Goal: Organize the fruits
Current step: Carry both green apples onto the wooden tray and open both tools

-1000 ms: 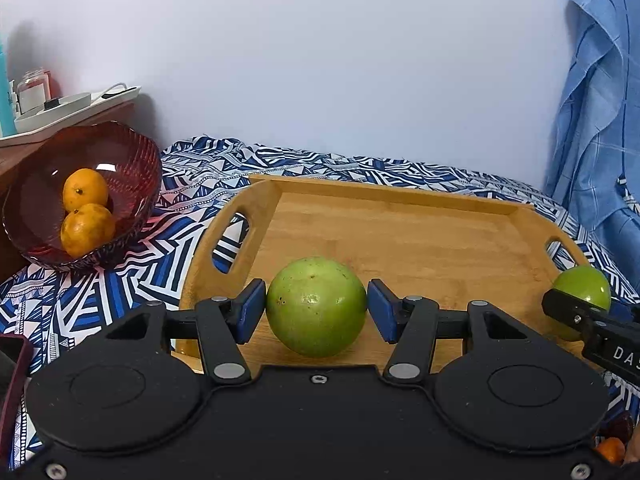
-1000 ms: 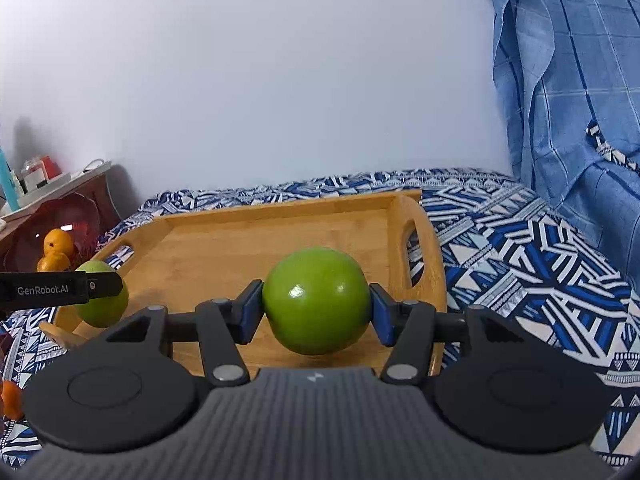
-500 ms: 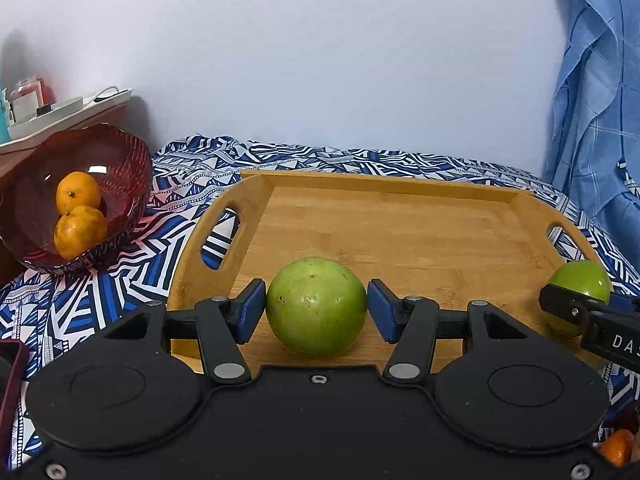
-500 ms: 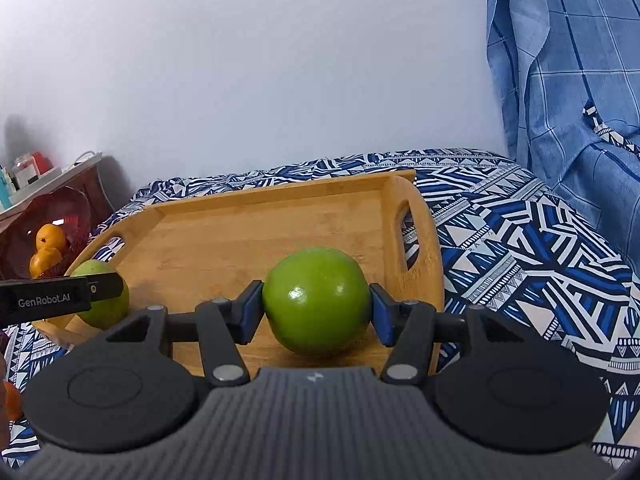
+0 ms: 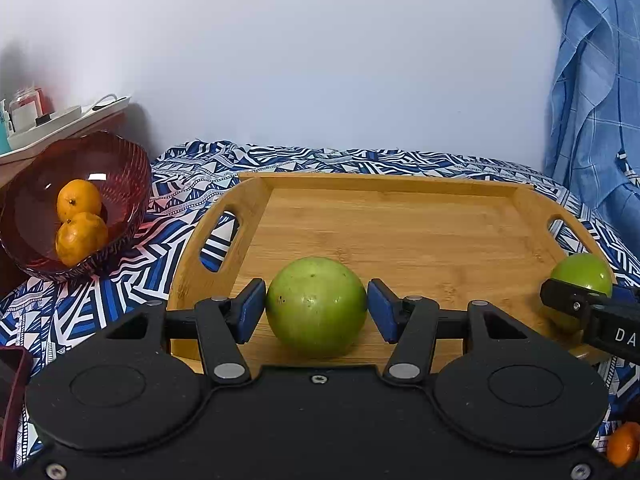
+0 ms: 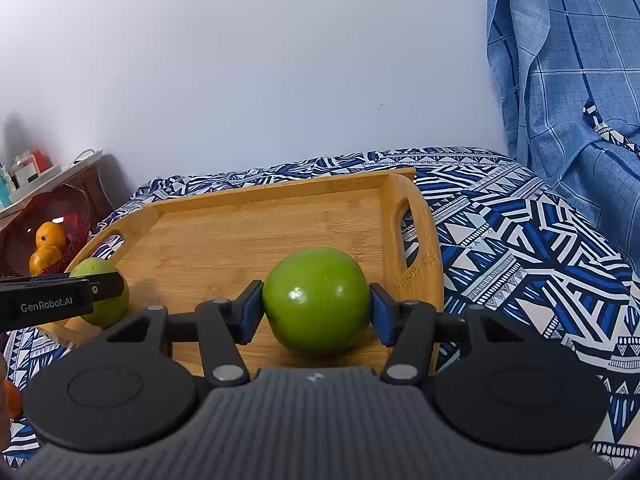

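Observation:
My left gripper point(image 5: 316, 306) is shut on a dull green fruit point(image 5: 316, 306), held low over the near left part of the wooden tray point(image 5: 400, 240). My right gripper point(image 6: 316, 300) is shut on a shinier green fruit point(image 6: 316, 300) over the tray's near right part point(image 6: 260, 240). Each gripper shows in the other's view: the right one point(image 5: 580, 292) at the tray's right handle, the left one point(image 6: 100, 292) at its left handle. I cannot tell whether the fruits touch the tray floor.
A red glass bowl point(image 5: 124, 168) with two oranges point(image 5: 80, 224) stands left of the tray on the blue patterned cloth point(image 6: 520, 248). A shelf with jars point(image 5: 36, 120) is behind it. A blue checked cloth point(image 6: 568, 80) hangs at the right. An orange point(image 5: 622, 446) lies near the bottom right corner.
Both grippers have sunk slightly toward the tray with their fruits still held. The tray and the bowl sit a little higher in both views.

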Demonstrator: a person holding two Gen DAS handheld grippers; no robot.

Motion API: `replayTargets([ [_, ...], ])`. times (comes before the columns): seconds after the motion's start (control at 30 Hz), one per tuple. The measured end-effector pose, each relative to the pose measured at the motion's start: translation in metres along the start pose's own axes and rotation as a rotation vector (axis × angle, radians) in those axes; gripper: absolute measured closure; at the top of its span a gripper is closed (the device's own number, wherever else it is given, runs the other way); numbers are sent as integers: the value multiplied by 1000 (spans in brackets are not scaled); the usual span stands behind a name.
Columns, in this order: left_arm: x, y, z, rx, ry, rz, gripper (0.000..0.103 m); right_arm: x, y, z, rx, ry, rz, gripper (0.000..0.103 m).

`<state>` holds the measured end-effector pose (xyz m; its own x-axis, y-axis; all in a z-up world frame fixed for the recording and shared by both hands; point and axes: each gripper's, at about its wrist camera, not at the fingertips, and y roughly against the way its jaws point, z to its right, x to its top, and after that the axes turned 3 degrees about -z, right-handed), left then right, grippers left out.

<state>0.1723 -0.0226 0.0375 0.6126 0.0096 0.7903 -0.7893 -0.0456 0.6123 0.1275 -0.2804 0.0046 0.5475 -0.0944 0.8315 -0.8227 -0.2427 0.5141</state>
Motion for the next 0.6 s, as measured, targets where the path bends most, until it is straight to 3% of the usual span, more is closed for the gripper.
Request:
replayTargets([
  [0.6, 0, 3, 1, 6, -15, -4, 48, -1, 2, -2, 1, 6, -2, 41],
])
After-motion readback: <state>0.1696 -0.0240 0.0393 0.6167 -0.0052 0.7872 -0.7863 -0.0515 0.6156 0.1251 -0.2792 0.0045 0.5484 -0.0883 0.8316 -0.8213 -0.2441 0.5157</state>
